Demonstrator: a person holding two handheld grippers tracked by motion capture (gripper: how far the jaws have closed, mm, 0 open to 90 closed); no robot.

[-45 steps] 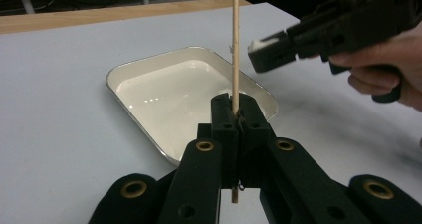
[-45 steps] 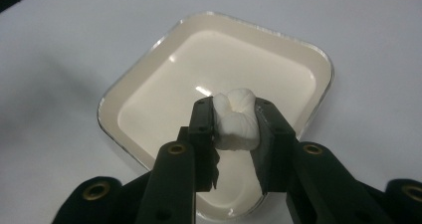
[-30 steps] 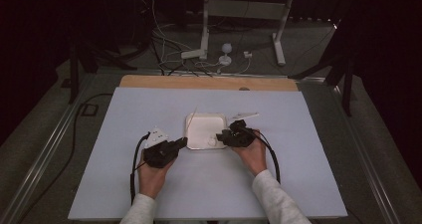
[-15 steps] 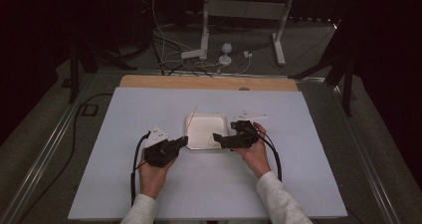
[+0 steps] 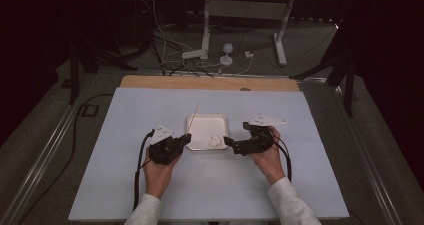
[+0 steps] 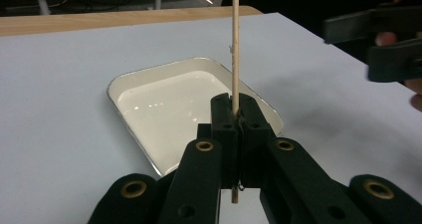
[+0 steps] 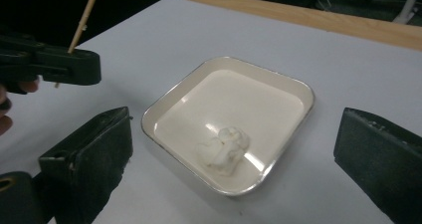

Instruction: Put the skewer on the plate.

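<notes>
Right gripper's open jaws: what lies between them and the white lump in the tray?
Right gripper view: between the right gripper and the white lump lie bare table and the tray's near rim.

Glossy white tray (image 7: 293, 92) with metal rim, wooden stick (image 6: 235, 45), matt table (image 5: 125, 130).

White sheet (image 5: 150, 185) covers bench. Wooden strip (image 5: 210, 83) runs along sheet's far edge. White stand legs (image 5: 282, 32) on floor beyond strip, cables (image 5: 170, 52) and small white plugs (image 5: 227, 60) near them. Metal rail (image 5: 40, 160) left of sheet.
</notes>
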